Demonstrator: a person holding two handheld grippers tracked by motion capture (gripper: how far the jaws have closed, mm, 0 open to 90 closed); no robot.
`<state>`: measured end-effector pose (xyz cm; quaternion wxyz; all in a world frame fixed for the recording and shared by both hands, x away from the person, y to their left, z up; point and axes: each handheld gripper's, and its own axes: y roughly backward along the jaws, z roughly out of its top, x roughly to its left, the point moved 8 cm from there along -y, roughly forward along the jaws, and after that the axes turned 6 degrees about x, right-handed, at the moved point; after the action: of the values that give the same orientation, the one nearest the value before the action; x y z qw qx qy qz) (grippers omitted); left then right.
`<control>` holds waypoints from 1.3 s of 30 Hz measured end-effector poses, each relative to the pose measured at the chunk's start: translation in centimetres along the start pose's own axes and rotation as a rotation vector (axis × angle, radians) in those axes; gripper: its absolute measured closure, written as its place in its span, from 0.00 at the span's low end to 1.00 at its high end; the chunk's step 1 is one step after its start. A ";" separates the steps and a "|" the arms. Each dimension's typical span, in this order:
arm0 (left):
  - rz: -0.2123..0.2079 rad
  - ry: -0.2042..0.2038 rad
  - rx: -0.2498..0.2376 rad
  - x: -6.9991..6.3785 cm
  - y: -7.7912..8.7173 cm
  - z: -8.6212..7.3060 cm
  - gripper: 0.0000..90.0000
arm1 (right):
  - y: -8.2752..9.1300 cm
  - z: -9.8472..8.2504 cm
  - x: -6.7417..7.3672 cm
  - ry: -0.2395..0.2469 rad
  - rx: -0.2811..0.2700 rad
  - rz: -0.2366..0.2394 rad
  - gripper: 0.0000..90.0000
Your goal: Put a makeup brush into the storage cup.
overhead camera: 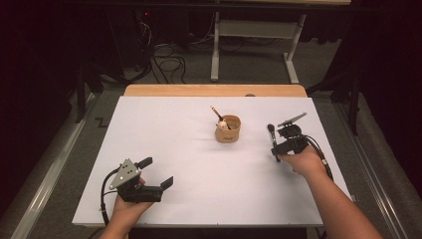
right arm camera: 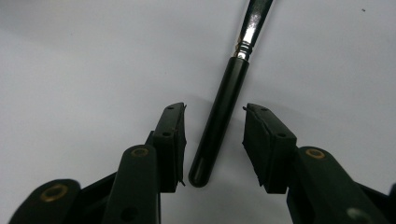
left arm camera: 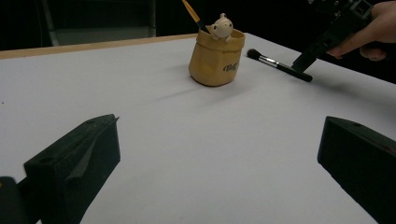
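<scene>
1. Between the jaws of the right gripper (right arm camera: pixel 214 140) lies the black handle of one makeup brush (right arm camera: pixel 219 116); a gap shows on each side, pads not pressing.
2. Bare white table (overhead camera: pixel 199 189) spreads around it, the right edge near.
3. One tan cup (overhead camera: pixel 228 130) stands to the left, one brush inside.
4. Left gripper (overhead camera: pixel 158 173) hovers near the front edge, jaws wide, holding nothing.

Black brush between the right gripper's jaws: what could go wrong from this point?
1. The right gripper straddles only the butt end of the black brush, pads not yet touching; closing there, the long bristle end may droop or swing.
2. The round handle lies flat on the white table, so it could roll or squirt out.
3. The tan cup already holds another brush, which could block insertion.
</scene>
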<state>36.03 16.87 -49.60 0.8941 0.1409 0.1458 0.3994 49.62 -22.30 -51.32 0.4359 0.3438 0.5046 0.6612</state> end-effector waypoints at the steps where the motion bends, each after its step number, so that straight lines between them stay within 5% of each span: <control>1: 0.000 0.002 -0.001 0.0 0.0 0.0 0.00 | -0.1 0.1 0.0 0.001 0.000 0.003 0.67; 39: -0.003 0.002 -0.003 0.0 0.2 0.1 0.00 | -1.1 0.4 -0.2 -0.035 0.057 -0.034 0.83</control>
<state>35.91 16.93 -49.47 0.8947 0.1391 0.1464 0.3985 50.27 -22.20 -52.28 0.4460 0.3591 0.5213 0.6328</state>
